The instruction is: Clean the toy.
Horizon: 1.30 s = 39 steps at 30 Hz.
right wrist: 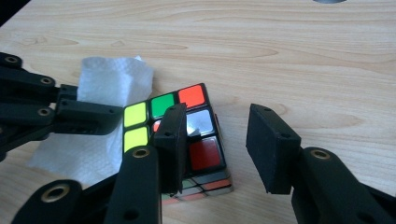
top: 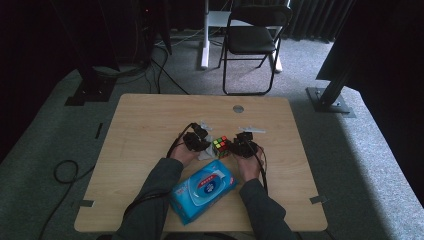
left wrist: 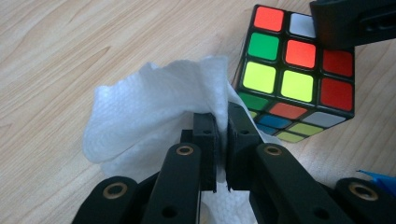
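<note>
One Rubik's cube (left wrist: 299, 74) on the wooden table (top: 150, 130), mid-table between two grippers. One white tissue (left wrist: 154, 102) just left of it, touching its side, pinched tight in the left gripper (left wrist: 222, 121). Right gripper (right wrist: 219, 140) parted, one pad resting on the cube's top, clamping nothing. One blue wet-wipes pack (top: 202, 190) nearer the person.

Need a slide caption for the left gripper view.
Left tongs shut on a white wipe beside a colour cube on the wooden table.
</note>
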Each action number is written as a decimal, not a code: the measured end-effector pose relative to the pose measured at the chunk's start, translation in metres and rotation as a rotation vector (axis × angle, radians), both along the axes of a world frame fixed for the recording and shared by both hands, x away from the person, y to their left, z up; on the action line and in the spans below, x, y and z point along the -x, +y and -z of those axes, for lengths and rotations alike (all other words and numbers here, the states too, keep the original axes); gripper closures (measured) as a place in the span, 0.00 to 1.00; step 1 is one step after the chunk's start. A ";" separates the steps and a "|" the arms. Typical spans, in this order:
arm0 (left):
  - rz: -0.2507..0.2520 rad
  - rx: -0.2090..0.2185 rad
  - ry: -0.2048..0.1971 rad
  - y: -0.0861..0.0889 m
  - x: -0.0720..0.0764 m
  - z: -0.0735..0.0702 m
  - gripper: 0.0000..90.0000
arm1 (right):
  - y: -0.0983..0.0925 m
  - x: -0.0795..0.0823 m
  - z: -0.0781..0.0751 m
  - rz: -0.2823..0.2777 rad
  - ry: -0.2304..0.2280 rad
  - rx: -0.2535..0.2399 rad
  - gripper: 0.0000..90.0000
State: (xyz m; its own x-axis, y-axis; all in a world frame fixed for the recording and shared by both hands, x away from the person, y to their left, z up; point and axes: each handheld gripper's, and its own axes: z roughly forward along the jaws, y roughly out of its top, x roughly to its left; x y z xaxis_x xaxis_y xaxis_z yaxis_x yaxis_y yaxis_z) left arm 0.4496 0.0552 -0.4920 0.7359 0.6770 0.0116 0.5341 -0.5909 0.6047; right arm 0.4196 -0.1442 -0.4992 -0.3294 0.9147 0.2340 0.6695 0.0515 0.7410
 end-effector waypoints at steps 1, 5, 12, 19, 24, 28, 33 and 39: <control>0.008 0.001 -0.001 0.000 0.001 -0.001 0.94 | 0.000 -0.001 0.000 0.003 0.001 0.005 0.65; 0.036 0.009 -0.006 -0.004 0.003 -0.001 0.94 | 0.000 -0.003 -0.001 0.018 -0.002 0.014 0.66; 0.084 0.029 0.024 -0.007 0.007 0.001 0.94 | -0.005 -0.005 -0.001 0.035 0.000 0.006 0.67; 0.130 0.029 0.030 -0.013 0.010 0.002 0.94 | -0.007 -0.003 -0.002 0.024 0.010 -0.006 0.63; 0.114 0.023 0.018 -0.013 0.008 0.002 0.94 | -0.009 0.003 -0.002 0.020 0.013 -0.011 0.65; 0.098 0.022 0.017 -0.012 0.007 0.003 0.94 | -0.013 0.006 -0.001 0.013 0.014 -0.032 0.68; 0.089 0.045 0.003 -0.011 0.007 -0.001 0.94 | -0.011 0.006 0.000 -0.008 0.014 -0.028 0.72; 0.076 0.066 -0.022 -0.013 0.007 -0.009 0.95 | -0.010 0.008 0.001 -0.008 0.010 -0.039 0.76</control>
